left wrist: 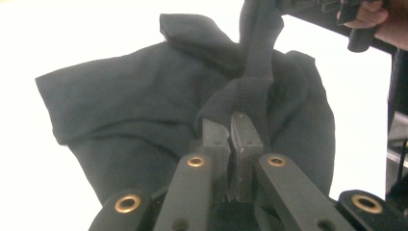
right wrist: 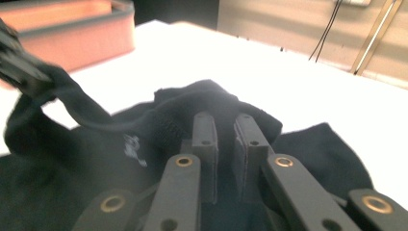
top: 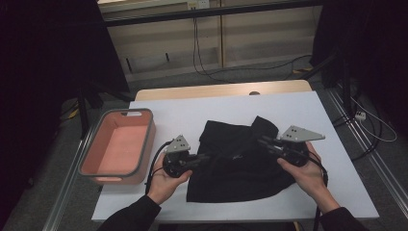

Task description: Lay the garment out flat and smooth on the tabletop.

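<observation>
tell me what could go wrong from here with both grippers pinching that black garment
1. The left gripper pinches only a thin fold of the black garment, so the fabric could slip out if pulled.
2. The right gripper has its jaws close together on bunched cloth; it may grab several layers and lift the garment crumpled.
3. The pink basket sits close beside the left hand; a wide swing could knock it.
</observation>
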